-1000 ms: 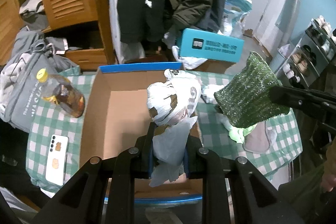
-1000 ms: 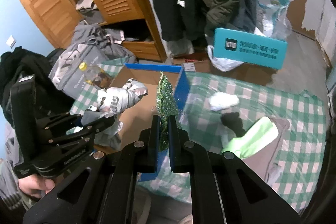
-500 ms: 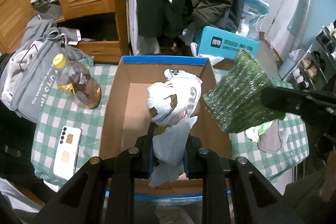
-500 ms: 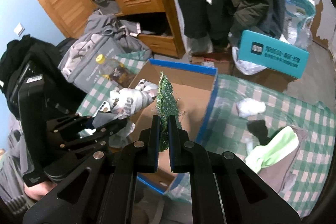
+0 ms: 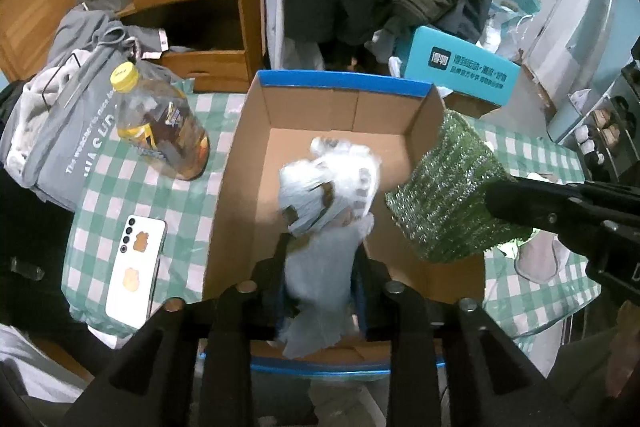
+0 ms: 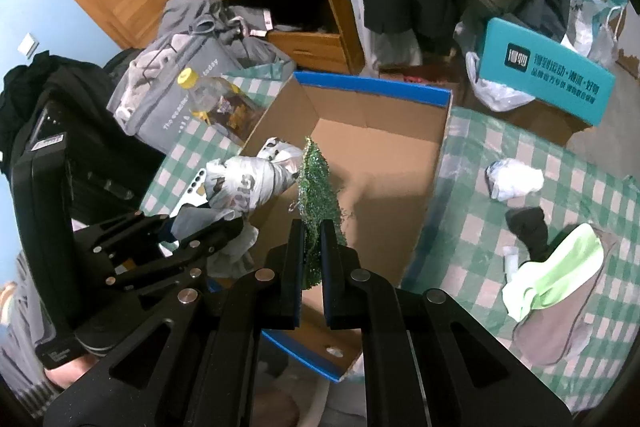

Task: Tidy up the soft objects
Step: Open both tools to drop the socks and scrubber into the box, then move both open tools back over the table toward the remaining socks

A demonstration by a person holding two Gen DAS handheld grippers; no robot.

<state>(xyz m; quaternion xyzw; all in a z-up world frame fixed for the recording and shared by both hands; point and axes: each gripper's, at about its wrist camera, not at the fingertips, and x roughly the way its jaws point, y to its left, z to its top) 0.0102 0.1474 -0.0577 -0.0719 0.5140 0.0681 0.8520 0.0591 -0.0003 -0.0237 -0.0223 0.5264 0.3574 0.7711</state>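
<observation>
An open cardboard box (image 5: 340, 83) with blue edges lies on the green checked cloth. Over its near end, my left gripper (image 5: 320, 247) has a crumpled white plastic bag (image 5: 332, 183) between its jaws. The jaws are opening, the bag looks blurred and its neck hangs loose between the pads. My right gripper (image 6: 312, 239) is shut on a green glittery cloth (image 6: 316, 195), held edge-up over the box (image 6: 372, 89). In the left wrist view that green cloth (image 5: 452, 195) hangs over the box's right wall, in front of the right gripper (image 5: 560, 203).
Left of the box stand a yellow-capped bottle (image 5: 160, 131), a white phone (image 5: 136, 267) and a grey bag (image 5: 60, 131). Right of it lie a white crumpled wad (image 6: 514, 179), a black sock (image 6: 528, 227) and a light green cloth (image 6: 560, 271). A teal carton (image 6: 548, 75) stands behind.
Both grippers came forward and lower, over the box. The green cloth moved left from above the table to the box's right wall. The left jaws have widened around the bag.
</observation>
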